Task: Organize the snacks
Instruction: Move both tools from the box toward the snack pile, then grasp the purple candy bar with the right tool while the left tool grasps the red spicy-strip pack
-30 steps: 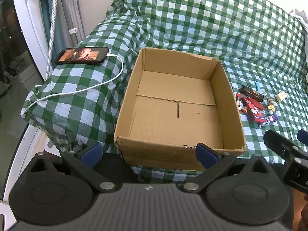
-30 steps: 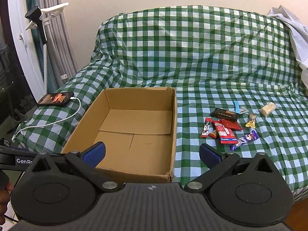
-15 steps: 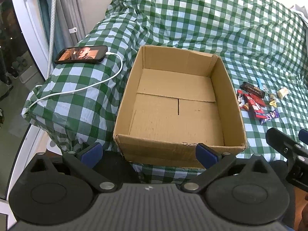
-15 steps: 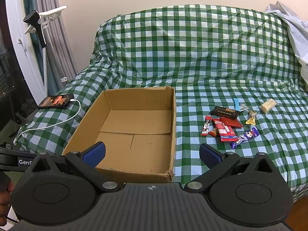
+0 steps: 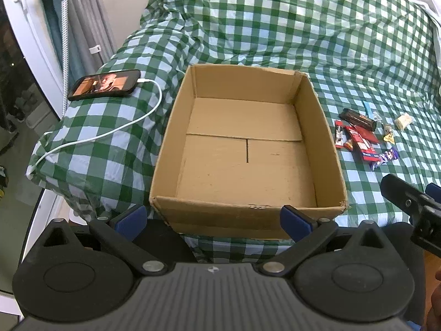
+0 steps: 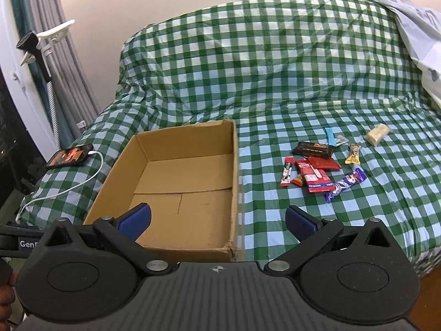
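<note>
Both your grippers hang at the near edge of the bed with nothing in them. The left gripper (image 5: 212, 216) has its jaws spread wide, as does the right gripper (image 6: 217, 219).

The open brown cardboard box (image 5: 245, 149) sits straight ahead of the left jaws, its near wall just beyond the blue fingertips (image 5: 293, 216), and it is empty. It looks set there as the bin for the snacks, close to the bed's front edge so you can drop things in without reaching far.

The snacks lie in a loose cluster on the green-and-white checked bed cover (image 6: 275, 82), ahead and to the right of the right jaws, well apart from the box's right wall. Nearest is the purple wrapped candy bar (image 6: 346, 183); beside it the flat red packet with a blue end (image 6: 312, 175) overlaps other red wrappers. Behind them lie the black wrapped bar (image 6: 314, 149) and the small yellow wrapped sweet (image 6: 353, 154), and the pale cream block in clear wrap (image 6: 377, 134) sits farthest off.

There is open cover all round the cluster, so the right jaws have a free approach. I judge the purple bar the easiest first pick, since it lies at the edge of the pile.

To the left of the left jaws, keep clear of the black smartphone (image 5: 104, 84) and its white charging cable (image 5: 121, 129), which trails towards the bed's corner.
</note>
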Demonstrator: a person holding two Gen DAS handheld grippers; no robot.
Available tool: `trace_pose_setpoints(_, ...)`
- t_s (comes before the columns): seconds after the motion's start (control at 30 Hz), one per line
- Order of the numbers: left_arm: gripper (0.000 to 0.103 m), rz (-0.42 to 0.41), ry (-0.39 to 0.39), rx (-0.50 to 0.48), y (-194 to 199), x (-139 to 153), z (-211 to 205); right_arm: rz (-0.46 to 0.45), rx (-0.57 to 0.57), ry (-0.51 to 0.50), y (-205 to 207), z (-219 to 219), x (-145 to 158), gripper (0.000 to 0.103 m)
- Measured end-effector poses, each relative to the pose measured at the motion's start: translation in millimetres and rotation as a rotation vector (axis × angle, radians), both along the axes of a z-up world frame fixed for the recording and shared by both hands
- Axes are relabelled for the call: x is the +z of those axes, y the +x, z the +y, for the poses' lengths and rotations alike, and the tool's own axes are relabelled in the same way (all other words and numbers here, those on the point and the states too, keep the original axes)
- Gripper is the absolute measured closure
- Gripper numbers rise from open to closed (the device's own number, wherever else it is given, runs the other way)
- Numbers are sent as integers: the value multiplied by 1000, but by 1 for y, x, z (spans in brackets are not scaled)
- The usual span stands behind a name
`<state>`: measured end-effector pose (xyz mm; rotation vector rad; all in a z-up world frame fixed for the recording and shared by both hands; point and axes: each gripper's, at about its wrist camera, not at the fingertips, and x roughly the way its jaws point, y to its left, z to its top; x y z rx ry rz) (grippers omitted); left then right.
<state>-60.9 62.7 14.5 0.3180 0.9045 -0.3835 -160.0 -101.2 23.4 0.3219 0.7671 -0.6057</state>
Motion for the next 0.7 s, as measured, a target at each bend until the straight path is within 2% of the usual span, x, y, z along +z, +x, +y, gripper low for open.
trace_pose_setpoints(0.57,0,26,37,-42,4,-5,-43,-25,-146,84,-29,-62,-15,0)
trace_pose_setpoints(0.7,0,39,54,-50,10,-8,-58,-13,-230,40,-41,-89,-21,0)
